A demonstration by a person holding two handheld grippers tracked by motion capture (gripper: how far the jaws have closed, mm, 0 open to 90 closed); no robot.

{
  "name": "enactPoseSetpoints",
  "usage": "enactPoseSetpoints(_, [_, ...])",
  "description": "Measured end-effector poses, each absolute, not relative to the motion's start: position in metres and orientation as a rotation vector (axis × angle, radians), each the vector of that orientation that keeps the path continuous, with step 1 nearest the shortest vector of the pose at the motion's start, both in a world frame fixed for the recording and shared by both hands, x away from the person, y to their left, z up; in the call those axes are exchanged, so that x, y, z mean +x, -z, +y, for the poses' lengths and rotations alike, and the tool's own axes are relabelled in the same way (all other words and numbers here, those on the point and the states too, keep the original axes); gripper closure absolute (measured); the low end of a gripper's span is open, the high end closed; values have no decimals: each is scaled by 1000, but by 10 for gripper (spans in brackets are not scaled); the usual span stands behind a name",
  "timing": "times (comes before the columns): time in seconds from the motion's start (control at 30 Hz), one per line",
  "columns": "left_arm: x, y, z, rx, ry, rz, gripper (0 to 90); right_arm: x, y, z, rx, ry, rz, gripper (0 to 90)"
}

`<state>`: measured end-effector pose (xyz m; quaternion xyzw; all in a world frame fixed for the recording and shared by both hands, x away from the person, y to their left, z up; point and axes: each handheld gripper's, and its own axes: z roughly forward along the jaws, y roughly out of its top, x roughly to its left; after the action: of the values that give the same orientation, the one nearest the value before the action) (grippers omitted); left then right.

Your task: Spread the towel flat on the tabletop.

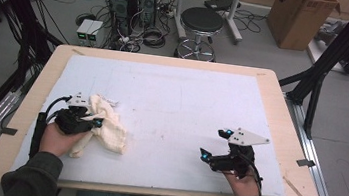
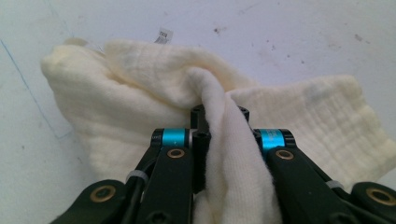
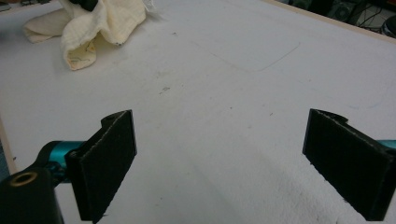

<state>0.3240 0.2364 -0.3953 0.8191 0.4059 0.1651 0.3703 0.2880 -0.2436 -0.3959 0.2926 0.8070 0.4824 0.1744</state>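
1. The cream cloth [image 1: 106, 122] has a small white tag [image 2: 163, 36] sewn at its far edge; there is print on it, but it is too small to read.
2. The cloth lies crumpled on the left part of the white tabletop [image 1: 177, 103], close to the near edge, partly draped over the left claw [image 1: 95, 121].
3. In the left gripper view, a thick fold of the cloth [image 2: 224, 140] runs up between the two black jaws, which are pinched tight on it. The rest of the cloth spreads out to both sides beyond the jaws and rests on the white surface.
4. The person's left hand [image 1: 59, 139] grips its tool from behind, forearm coming in from the bottom left, with the claw pointing to the right, toward the middle of the tabletop.
5. The right claw [image 1: 212, 145] sits well apart from the cloth, on the right side near the front edge. Its jaws are spread wide with nothing between them, and their dark padded faces [image 3: 112, 158] hang just above bare tabletop.
6. The right hand [image 1: 242, 182] holds its tool low, pointing left toward the cloth, which shows at the far left in the right gripper view [image 3: 100, 25].
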Motion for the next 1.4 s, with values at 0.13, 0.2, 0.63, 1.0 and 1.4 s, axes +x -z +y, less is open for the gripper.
enactPoseSetpoints(0.13, [322,386,230,2090,-427,1000,805,288,396,-243,830,-1367,2288,90])
enactPoseSetpoints(0.2, [321,384,228,2081,-427,996,805,288,396,-244,826,-1367,2285,90])
enactPoseSetpoints(0.63, [315,359,200,2069,-396,872,807,288,396,-244,825,-1370,2285,90])
enactPoseSetpoints(1.0, [314,341,175,2071,-360,786,807,288,395,-244,822,-1376,2285,90])
enactPoseSetpoints(1.4, [316,328,135,2093,-301,678,807,288,394,-245,811,-1379,2282,90])
